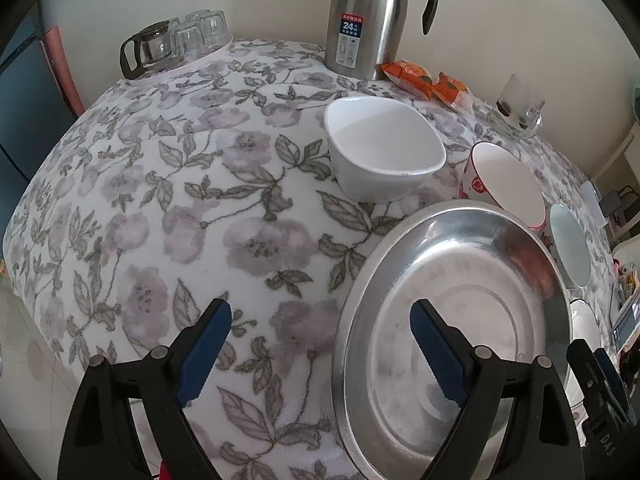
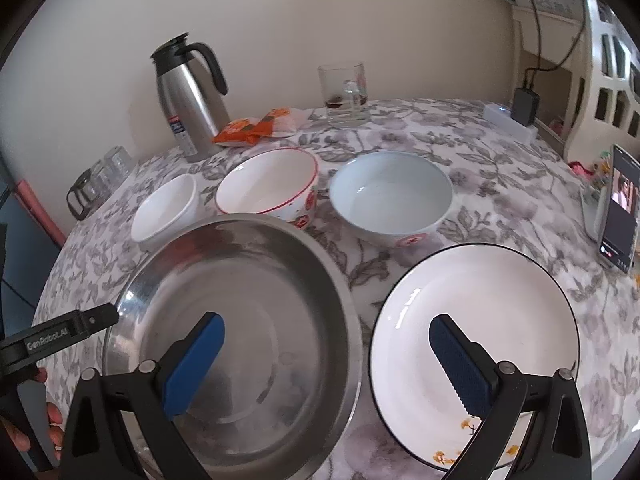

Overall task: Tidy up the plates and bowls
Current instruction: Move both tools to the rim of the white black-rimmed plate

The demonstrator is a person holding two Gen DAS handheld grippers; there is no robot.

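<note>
A steel plate (image 1: 472, 312) lies on the floral tablecloth near the front; it also shows in the right wrist view (image 2: 256, 304). A white plate with a dark rim (image 2: 492, 312) lies to its right. Behind them stand a small white bowl (image 1: 384, 148) (image 2: 168, 208), a red-rimmed bowl (image 1: 504, 184) (image 2: 272, 184) and a pale blue bowl (image 1: 568, 244) (image 2: 392, 196). My left gripper (image 1: 320, 324) is open, straddling the steel plate's left rim. My right gripper (image 2: 326, 336) is open, above the gap between the two plates.
A steel thermos jug (image 1: 368, 20) (image 2: 188, 96), orange snack packets (image 1: 424, 80) (image 2: 256, 126) and a glass mug (image 2: 346, 94) stand at the back. A glass pot and tumblers (image 1: 172, 44) sit back left. A phone (image 2: 620, 208) stands at the right edge.
</note>
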